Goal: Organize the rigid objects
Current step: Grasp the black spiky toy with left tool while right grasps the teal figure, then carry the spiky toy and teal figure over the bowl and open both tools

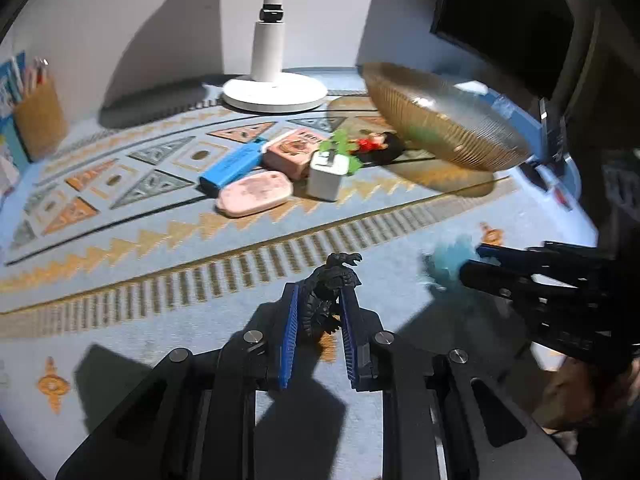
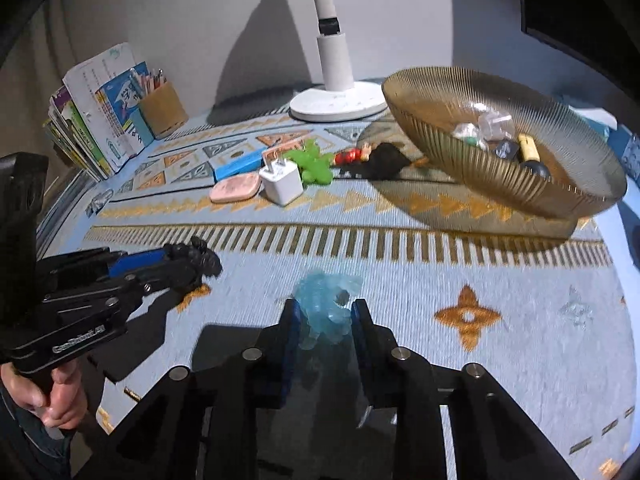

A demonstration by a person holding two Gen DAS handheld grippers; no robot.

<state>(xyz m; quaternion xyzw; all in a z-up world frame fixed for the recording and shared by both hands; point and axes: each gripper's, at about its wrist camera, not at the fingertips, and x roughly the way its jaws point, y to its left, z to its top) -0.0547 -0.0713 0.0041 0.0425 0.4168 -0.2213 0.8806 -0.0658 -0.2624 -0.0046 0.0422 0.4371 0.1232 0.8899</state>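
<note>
Left wrist view: left claw (image 1: 319, 312) is clamped on a black dragon figurine (image 1: 326, 296), held just above the patterned tabletop (image 1: 160, 264). Right claw (image 2: 324, 320) grips a translucent blue figurine (image 2: 326, 308), also off the cloth, pads tight on both sides. Amber ribbed glass bowl (image 2: 500, 184) sits far right w/ a few small bits already in it, so I judge this as the carry step: both toys picked, heading to the bowl. Still loose near the lamp base (image 1: 276, 92): white charger plug (image 1: 328, 176), pink case (image 1: 256, 194), blue stick (image 1: 234, 164), pink box (image 1: 296, 152), green toy (image 2: 314, 164), and a red/black figure, prob a doll, too blurred to be sure. Next move needs each claw lifted over the bowl rim, one at a time so they don't clash, then a low release so the glass isn't knocked
</note>
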